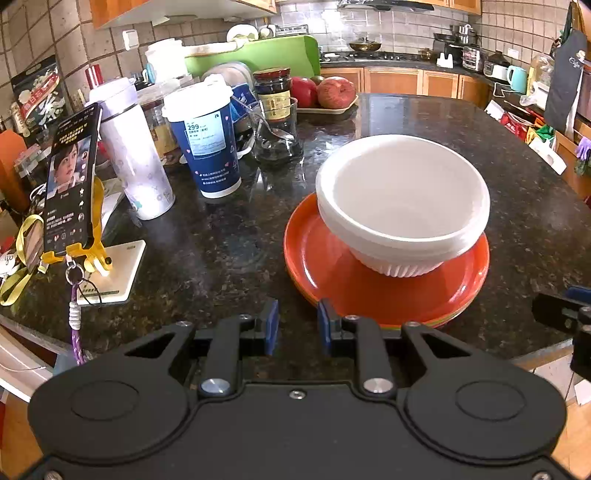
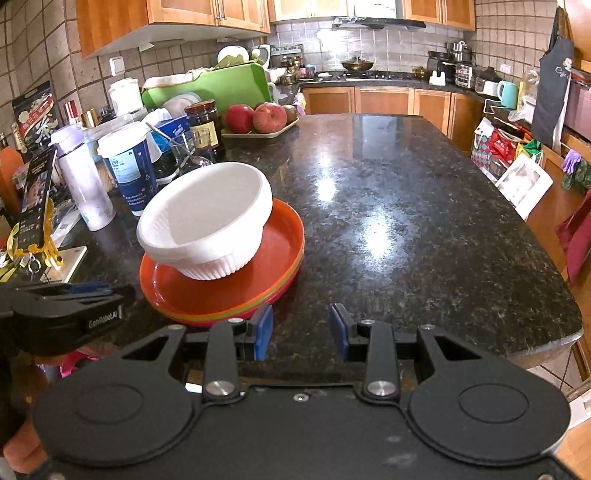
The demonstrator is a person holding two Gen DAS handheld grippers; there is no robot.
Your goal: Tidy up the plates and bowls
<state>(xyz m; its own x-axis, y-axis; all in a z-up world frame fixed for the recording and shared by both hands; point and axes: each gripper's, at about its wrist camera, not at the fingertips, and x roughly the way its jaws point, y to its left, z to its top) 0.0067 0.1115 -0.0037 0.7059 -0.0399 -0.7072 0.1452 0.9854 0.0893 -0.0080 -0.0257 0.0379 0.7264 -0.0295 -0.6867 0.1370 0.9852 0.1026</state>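
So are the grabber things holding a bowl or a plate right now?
No, nothing is held. The left gripper and right gripper both stand open and empty, just short of the white bowls stacked on the orange plates.

Home kitchen, seen from a dark stone tabletop (image 2: 406, 206).
Wooden cabinets (image 2: 384, 100), tiled wall (image 2: 306, 40), a stove (image 2: 364, 75) with a pan (image 2: 357, 65) under a range hood (image 2: 376, 24), and a hanging apron (image 2: 552, 92) mark the setting.

Readable: "299" on the white label of the blue paper cup (image 1: 210, 140); "GenRobot.AI" in pale letters along the side of the left gripper (image 2: 74, 299). Elsewhere, on the phone screen (image 1: 72, 173) and jar label (image 1: 274, 98), only print too small to make out.
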